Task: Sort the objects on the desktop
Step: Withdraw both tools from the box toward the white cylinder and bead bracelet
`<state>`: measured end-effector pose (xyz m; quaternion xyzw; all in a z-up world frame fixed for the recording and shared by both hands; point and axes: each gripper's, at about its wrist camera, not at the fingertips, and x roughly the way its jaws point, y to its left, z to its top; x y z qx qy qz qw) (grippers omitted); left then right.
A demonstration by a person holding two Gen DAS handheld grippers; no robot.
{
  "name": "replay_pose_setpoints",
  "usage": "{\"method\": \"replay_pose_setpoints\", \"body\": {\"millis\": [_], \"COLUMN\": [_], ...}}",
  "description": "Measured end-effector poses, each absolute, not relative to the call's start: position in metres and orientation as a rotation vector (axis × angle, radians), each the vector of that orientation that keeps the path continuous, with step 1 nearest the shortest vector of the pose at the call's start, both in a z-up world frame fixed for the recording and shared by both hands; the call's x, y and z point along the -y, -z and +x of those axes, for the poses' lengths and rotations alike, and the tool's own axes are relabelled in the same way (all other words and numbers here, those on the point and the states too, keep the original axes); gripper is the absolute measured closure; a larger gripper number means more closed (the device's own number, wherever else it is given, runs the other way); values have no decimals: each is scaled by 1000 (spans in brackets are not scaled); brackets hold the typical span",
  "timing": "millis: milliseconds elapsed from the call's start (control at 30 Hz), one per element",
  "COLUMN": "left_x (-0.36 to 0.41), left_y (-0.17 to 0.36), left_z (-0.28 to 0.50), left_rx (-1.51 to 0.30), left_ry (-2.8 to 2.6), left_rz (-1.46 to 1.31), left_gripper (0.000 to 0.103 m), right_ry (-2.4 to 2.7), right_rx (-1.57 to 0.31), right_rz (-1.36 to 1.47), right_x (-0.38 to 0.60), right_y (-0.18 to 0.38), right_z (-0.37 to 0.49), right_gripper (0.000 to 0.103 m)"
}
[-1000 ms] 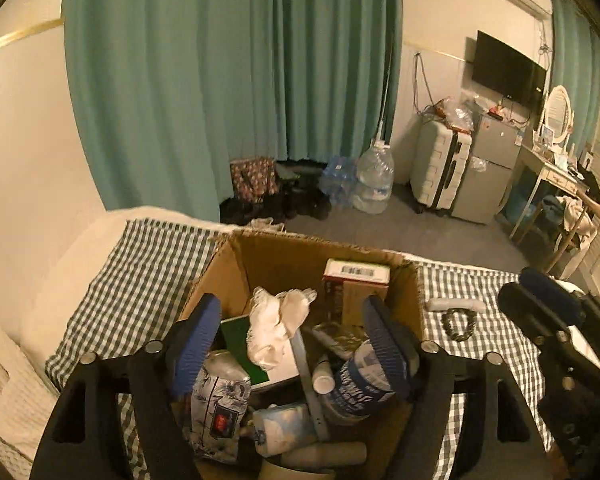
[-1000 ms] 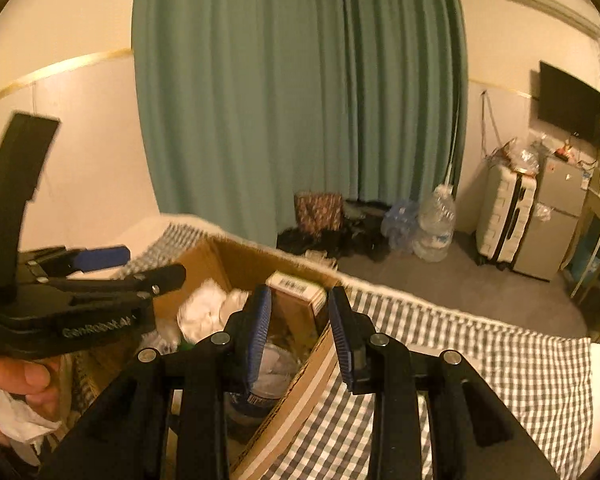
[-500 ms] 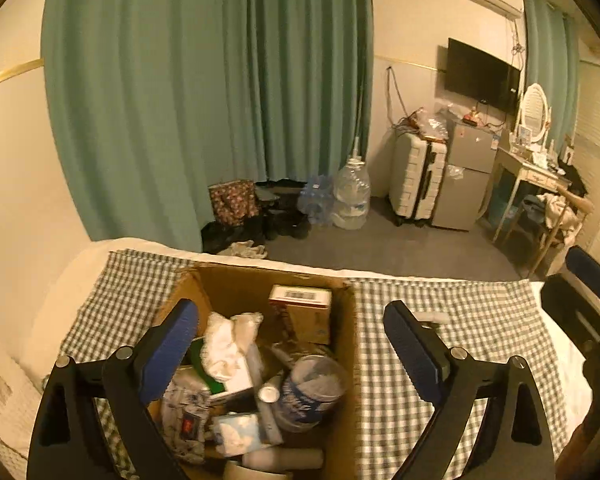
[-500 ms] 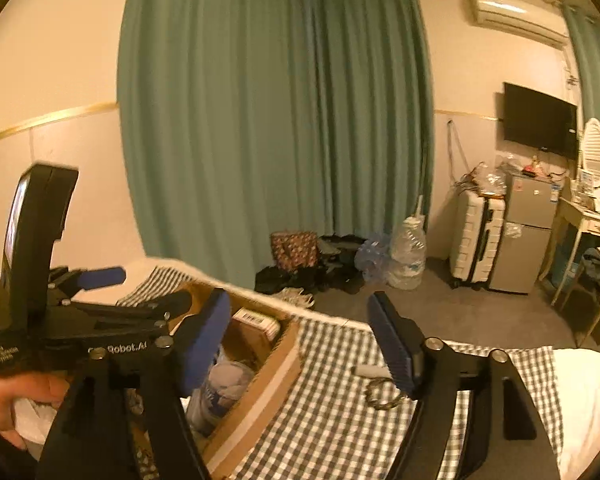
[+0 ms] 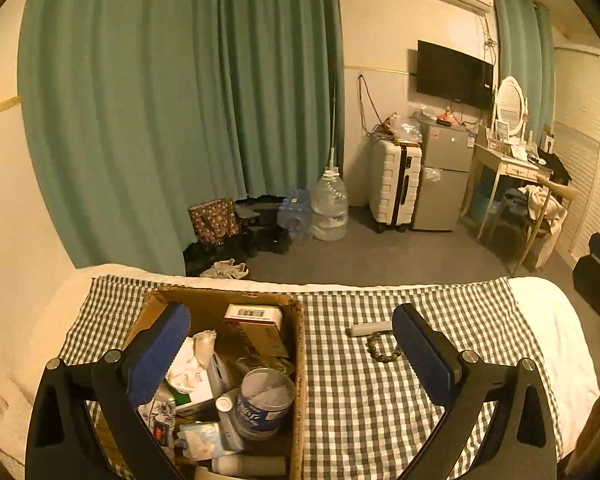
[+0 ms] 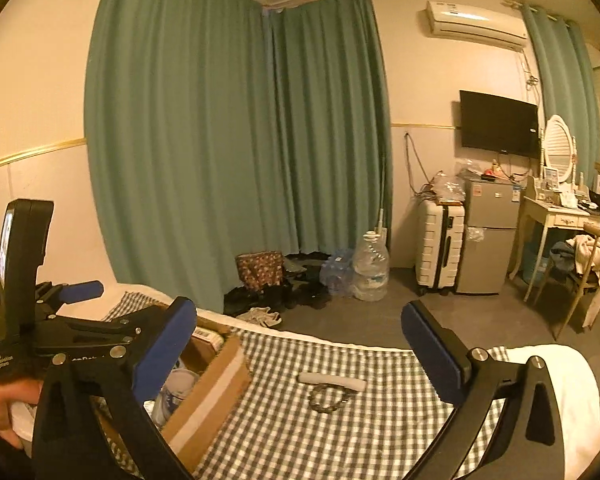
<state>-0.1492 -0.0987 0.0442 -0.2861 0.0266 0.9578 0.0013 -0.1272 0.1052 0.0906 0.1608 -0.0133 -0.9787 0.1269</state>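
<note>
Both my left gripper (image 5: 290, 354) and right gripper (image 6: 298, 346) have just been opening, jaws spread, nothing between. The cardboard box (image 5: 298, 364) at the checked cloth's (image 5: 380, 400) left edge holds a can (image 5: 264, 402), a carton (image 5: 256, 328) and tissues (image 5: 192, 360).

A cardboard box (image 5: 298, 344) stands on the checked cloth (image 5: 380, 400), and every other place is given from it. In the box lie a small carton (image 5: 256, 326) at the far wall, a can (image 5: 262, 402) near the right wall and crumpled tissue (image 5: 192, 360) toward the left. To the right of the box, apart from it on the cloth, a short stick (image 5: 370, 328) lies just behind a bead bracelet (image 5: 382, 350); beyond the box, on the floor, stands a water jug (image 5: 330, 204).
</note>
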Motion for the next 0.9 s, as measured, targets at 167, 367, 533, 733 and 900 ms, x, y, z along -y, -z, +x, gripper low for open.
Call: {"method": "replay_pose_setpoints", "body": {"millis": [167,367,533,733,900], "left_x": [82,61,48,42,28], "left_y": [-45,-43,-32,-4,15], "left_z": [-145,-146,-157,-180,-194], "left_rx": [-110,-131,-101,-80,-117], "left_ry": [-3018,-3000,-2982,-2967,-2933], "left_rz": [-857,-826,-844,-929,-967], "left_gripper": [0,0,0,0,0], "right_ry": [2875,2896,2910,2912,2898], "right_rx": [46,51,41,31,21], "right_rz": [465,495,511,572,636], "right_x": [-129,-151,-166,-184,-191], "right_y": [-91,-84,-77,-59,-37], "right_z": [-127,-133,-139,-154,-172], "right_gripper": [0,0,0,0,0]}}
